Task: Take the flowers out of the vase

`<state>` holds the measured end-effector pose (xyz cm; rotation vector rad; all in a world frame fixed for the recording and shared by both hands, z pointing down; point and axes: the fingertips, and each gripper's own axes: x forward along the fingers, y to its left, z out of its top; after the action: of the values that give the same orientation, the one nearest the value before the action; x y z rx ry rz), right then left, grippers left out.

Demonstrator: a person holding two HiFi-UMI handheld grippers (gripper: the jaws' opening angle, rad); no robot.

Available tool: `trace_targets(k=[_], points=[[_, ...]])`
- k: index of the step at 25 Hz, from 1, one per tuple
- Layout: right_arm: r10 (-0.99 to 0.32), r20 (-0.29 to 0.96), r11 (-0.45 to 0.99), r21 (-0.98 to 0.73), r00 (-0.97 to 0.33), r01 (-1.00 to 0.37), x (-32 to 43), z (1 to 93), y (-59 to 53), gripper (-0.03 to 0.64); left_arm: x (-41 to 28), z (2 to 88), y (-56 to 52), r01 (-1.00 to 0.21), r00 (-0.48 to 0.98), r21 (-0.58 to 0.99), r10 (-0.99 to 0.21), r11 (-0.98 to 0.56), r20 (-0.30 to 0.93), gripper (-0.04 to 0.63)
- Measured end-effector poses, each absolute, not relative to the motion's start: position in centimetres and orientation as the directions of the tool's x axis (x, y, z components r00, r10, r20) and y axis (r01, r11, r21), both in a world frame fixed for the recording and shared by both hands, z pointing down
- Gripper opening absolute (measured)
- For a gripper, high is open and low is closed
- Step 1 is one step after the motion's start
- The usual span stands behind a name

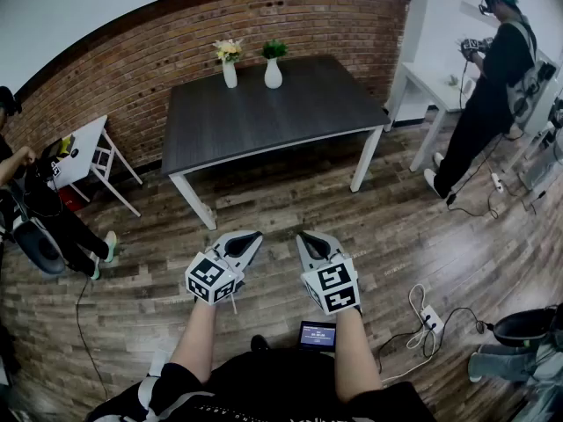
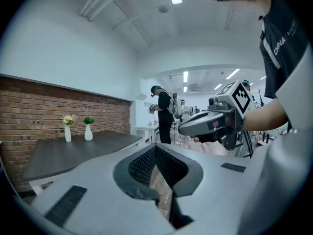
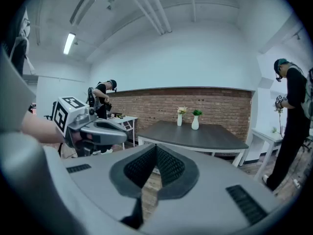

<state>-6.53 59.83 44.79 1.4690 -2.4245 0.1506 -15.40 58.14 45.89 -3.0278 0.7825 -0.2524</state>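
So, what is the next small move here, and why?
Probably a step forward toward the table. Both the left gripper and the right gripper are shut and empty, held over the floor well short of it. The vase with the flowers stands at the table's far edge, by the brick wall, likely out of reach from here.

Two vases (image 1: 230, 76) (image 1: 274, 76), two claws (image 1: 253, 236) (image 1: 304, 237)

flowers (image 1: 229, 50) left of plant (image 1: 274, 48), on table (image 1: 264, 117)
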Motion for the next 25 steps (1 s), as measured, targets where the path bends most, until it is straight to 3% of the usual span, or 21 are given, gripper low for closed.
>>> trace_targets(k=[14,19,25], points=[[-0.859,0.291,0.447,0.025,-0.421,-0.894,-6.6,44.6,60.8,0.008,-15.6,46.0,59.0,-0.444,0.885,-0.029,-0.443,-0.896,0.143,0.003],[-0.859,0.273,0.451,0.001,-0.434,-0.892,-6.1,44.5,60.6,0.008,-15.3,45.4,58.8,-0.435,0.899,0.026,-0.432,-0.9,0.079,0.003],[-0.851,0.281,0.461,-0.003,-0.444,-0.887,-5.5,44.8,61.0,0.008,-13.9,46.4,59.6,-0.406,0.908,0.03,-0.399,-0.914,0.129,0.003]])
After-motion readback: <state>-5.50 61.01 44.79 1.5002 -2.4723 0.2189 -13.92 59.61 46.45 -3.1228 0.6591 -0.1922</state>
